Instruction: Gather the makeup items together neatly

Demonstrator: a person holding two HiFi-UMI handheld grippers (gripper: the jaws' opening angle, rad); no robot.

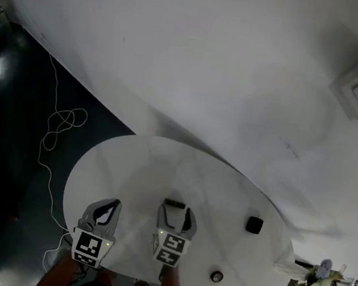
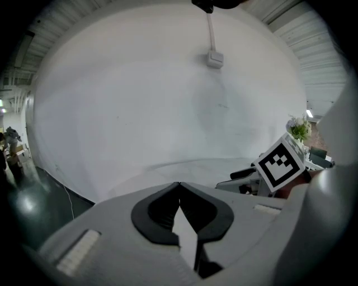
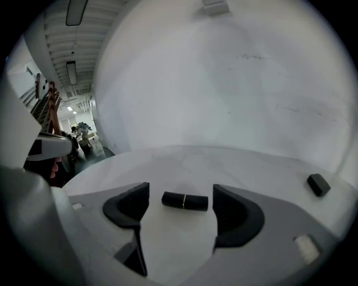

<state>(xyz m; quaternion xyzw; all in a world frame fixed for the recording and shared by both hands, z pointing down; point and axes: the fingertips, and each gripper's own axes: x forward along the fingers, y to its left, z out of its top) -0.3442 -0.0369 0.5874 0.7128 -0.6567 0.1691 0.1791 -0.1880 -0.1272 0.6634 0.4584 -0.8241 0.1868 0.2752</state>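
Right gripper (image 3: 180,189) astride lipstick (image 3: 185,200); box (image 3: 318,184) nearby

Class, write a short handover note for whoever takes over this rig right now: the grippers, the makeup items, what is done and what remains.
Left gripper: shut, empty, above the near left part of the table.
Right gripper: open, gripping nothing. A black lipstick tube lies on its side on the table at its jaw tips.
Other items: a small black box further right, and a small round pot by the near edge.
Done: nothing gathered; the three lie apart.
Left: bring all three together neatly, probably starting with the tube.
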